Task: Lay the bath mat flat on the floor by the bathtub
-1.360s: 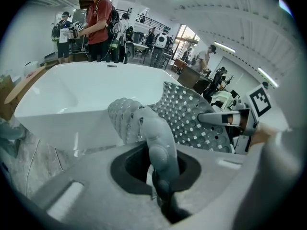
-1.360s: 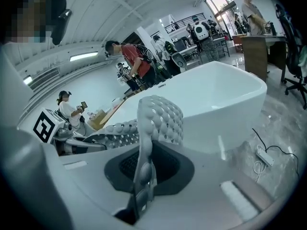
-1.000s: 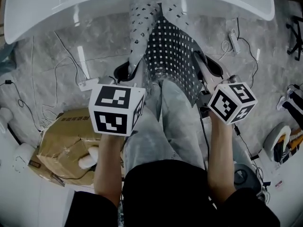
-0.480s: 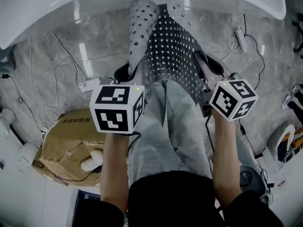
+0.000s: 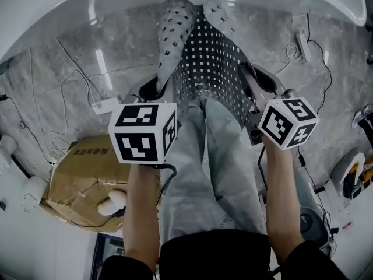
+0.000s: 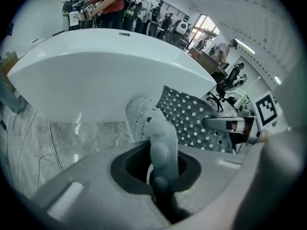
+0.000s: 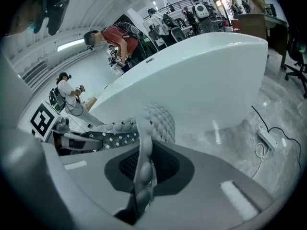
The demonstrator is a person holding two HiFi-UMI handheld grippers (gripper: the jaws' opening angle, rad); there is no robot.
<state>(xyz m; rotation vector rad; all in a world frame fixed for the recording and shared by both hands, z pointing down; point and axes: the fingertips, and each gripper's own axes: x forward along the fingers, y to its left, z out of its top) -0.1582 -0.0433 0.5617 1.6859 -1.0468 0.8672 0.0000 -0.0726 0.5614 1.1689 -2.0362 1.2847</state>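
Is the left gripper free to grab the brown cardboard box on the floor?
Probably not: the left gripper is shut on the grey perforated bath mat; it must release before reaching the box.

Grey marble floor point(image 5: 125, 45), power strip point(image 5: 105, 105), cardboard box point(image 5: 81, 171) left.

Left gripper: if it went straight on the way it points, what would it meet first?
Besides the bath mat clamped in the left gripper, probably the floor in front of the bathtub; depth is unclear, so the tub's wall is possible.
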